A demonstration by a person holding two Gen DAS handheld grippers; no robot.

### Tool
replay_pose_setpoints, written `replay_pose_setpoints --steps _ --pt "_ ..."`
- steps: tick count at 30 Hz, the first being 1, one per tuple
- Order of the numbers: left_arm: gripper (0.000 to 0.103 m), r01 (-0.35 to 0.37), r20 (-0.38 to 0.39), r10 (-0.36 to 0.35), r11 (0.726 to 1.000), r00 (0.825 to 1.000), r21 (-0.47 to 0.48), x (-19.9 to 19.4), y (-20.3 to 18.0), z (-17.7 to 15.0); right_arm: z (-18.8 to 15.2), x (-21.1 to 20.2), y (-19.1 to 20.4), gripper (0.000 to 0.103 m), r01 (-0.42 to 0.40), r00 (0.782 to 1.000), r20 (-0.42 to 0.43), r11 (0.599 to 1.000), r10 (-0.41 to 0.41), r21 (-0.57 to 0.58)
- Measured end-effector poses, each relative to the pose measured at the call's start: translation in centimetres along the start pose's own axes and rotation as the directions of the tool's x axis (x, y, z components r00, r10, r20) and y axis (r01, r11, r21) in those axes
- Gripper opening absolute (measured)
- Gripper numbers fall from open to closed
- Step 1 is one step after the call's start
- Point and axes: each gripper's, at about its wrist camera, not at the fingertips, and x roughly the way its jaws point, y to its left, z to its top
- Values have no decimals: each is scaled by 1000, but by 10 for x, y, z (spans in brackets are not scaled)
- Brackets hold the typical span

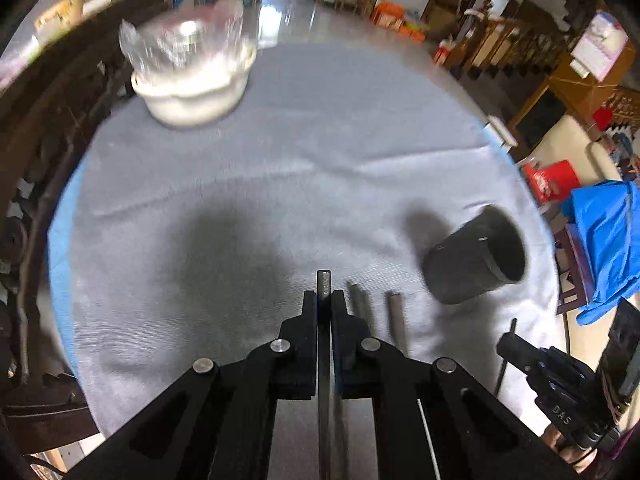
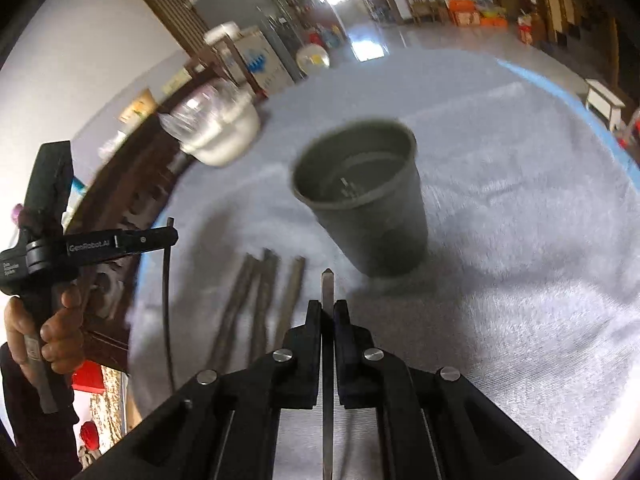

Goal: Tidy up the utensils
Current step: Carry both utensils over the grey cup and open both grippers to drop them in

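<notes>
A thin metal utensil [image 1: 324,282] is clamped in the left tongs [image 1: 324,300]; another utensil [image 2: 327,284] is pinched by the right tongs [image 2: 327,310]. Loose utensils [image 2: 260,300] lie on the desk [image 2: 520,280], lower left of the grey cup [image 2: 360,196].

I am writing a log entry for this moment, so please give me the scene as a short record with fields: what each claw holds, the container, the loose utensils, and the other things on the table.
left claw: shut on a flat metal utensil handle
right claw: shut on a flat metal utensil
container: dark cup, upright on the grey cloth, nothing seen inside
loose utensils: several dark handles lying side by side on the cloth, left of the right claw
other: white bowl with a clear container on top, at the far side; blurred
</notes>
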Motion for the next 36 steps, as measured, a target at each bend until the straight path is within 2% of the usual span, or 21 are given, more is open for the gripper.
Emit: replay_pose_setpoints --steps 6,13,19,21,25,26,27,28,30,31,33,34,35,36 --pt "7 1 106 -5 999 994 38 -56 -25 -9 1 -38 15 7 -34 992 117 999 38 -36" --pt "7 10 223 -23 998 975 57 -108 -42 -16 2 -76 27 7 -49 963 263 997 62 -56" --pt "7 37 312 -47 999 949 39 -133 -54 -12 9 -105 29 7 -74 918 389 997 81 -33" --pt "7 49 345 -57 998 937 32 -139 -59 -8 15 -116 30 7 -86 894 439 996 89 -27" --pt "7 66 399 -73 997 914 31 -151 -73 2 33 -141 32 7 -84 824 561 996 84 -26" --pt "7 73 419 -79 997 905 30 -155 -76 6 37 -145 32 7 -84 809 581 996 84 -27" --pt "7 82 438 -86 996 895 29 -158 -79 9 42 -151 31 7 -85 785 614 996 81 -24" --pt "7 87 453 -91 996 887 29 -162 -82 11 49 -158 30 7 -84 748 660 996 68 -8" --pt "7 98 487 -99 995 868 28 -167 -88 17 57 -166 28 7 -82 697 715 997 52 8" --pt "7 104 504 -105 994 857 28 -170 -90 20 62 -172 27 7 -80 650 759 996 33 25" --pt "7 120 544 -116 992 831 29 -175 -94 25 69 -178 25 7 -75 597 803 996 7 47" --pt "7 124 559 -119 992 821 29 -175 -95 26 72 -180 25 7 -56 550 834 996 -29 71" --pt "7 127 576 -121 991 809 30 -175 -98 28 76 -180 24 7 -35 521 852 995 -58 89" --pt "7 131 589 -122 991 799 27 -175 -100 31 80 -181 24 7 -24 506 859 995 -76 101"
